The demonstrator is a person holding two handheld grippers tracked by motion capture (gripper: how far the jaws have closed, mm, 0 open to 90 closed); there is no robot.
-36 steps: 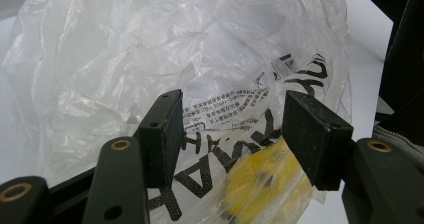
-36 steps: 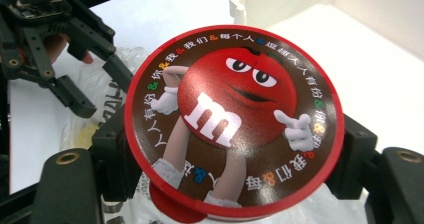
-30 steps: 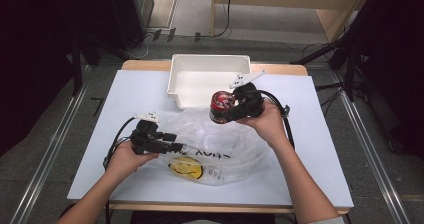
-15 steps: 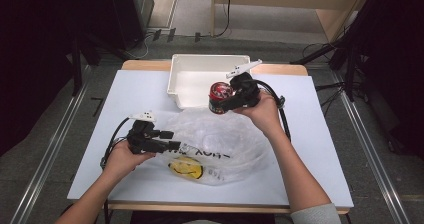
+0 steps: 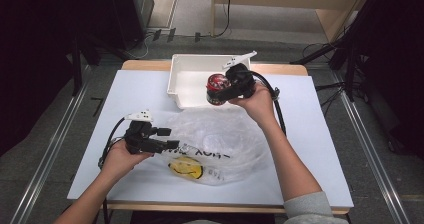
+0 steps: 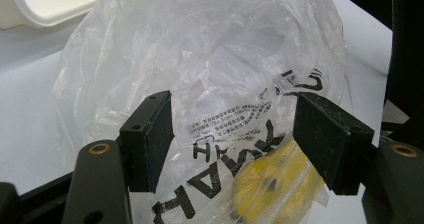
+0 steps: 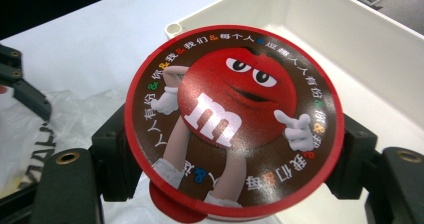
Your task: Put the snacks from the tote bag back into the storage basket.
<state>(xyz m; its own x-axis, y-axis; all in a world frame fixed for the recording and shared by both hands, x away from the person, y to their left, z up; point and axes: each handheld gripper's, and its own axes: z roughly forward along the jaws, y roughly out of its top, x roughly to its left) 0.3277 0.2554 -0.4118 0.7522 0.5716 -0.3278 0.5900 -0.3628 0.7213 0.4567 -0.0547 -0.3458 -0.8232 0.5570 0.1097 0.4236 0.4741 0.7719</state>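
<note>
Your right gripper (image 5: pixel 223 90) clamps the round red-and-brown candy tin (image 7: pixel 234 119) over the near edge of the white plastic bin (image 5: pixel 186 64). Your left gripper (image 5: pixel 172 144) has just been opening; its jaws stand apart around the crumpled clear plastic bag (image 6: pixel 210 79), not pressing it.

Candy tub (image 7: pixel 234 119) red, brown lid ring, red cartoon face. Bag (image 5: pixel 220 139) clear, black lettering, yellow patch. Bin (image 5: pixel 187 81) white.
</note>
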